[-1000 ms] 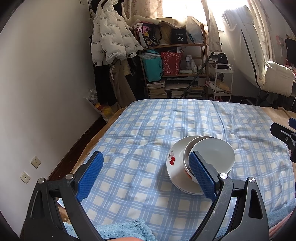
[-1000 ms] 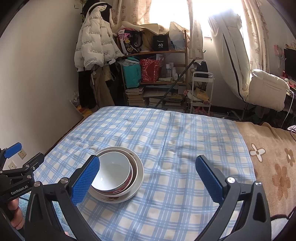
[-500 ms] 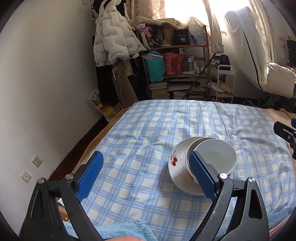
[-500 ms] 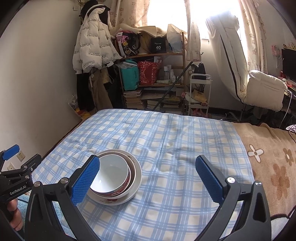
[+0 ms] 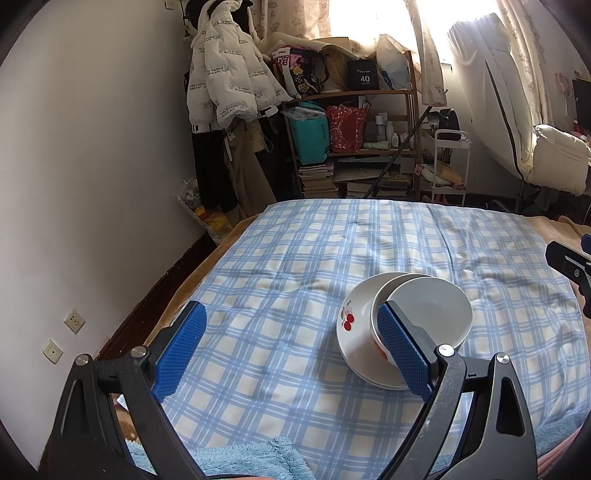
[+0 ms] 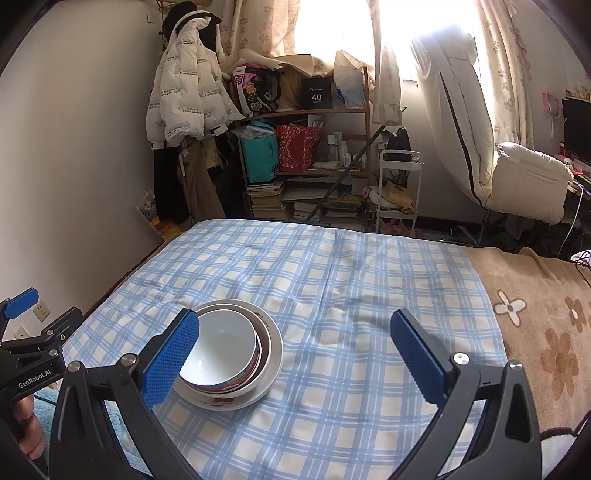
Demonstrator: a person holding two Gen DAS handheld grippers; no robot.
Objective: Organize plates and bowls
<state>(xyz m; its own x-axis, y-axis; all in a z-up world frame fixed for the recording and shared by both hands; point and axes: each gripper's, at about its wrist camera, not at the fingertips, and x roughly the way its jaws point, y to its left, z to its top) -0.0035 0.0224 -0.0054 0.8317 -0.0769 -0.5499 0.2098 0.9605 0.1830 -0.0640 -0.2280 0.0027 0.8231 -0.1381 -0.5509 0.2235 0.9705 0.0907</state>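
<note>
Bowls (image 6: 221, 350) were seen nested on a white plate (image 6: 271, 354) near the bed's (image 6: 351, 295) left edge. Both the left gripper (image 5: 291, 354) and right gripper (image 6: 295, 358) were held with jaws released, empty. Stacking was judged complete; withdrawal likely remained.

Pretty cluttered bedroom. Bed (image 6: 332, 295) with a blue checked sheet sits right ahead of the claws, a brown flowered blanket (image 6: 546, 325) off to the right. Straight ahead past the bed there's a wooden shelf (image 6: 306, 155) crammed with bags and books, a white puffer jacket (image 5: 229, 88) hanging to its left, and a blown-out bright window (image 6: 340, 33) with floral curtains. Plain wall (image 5: 92, 147) on the left with sockets low down.
</note>
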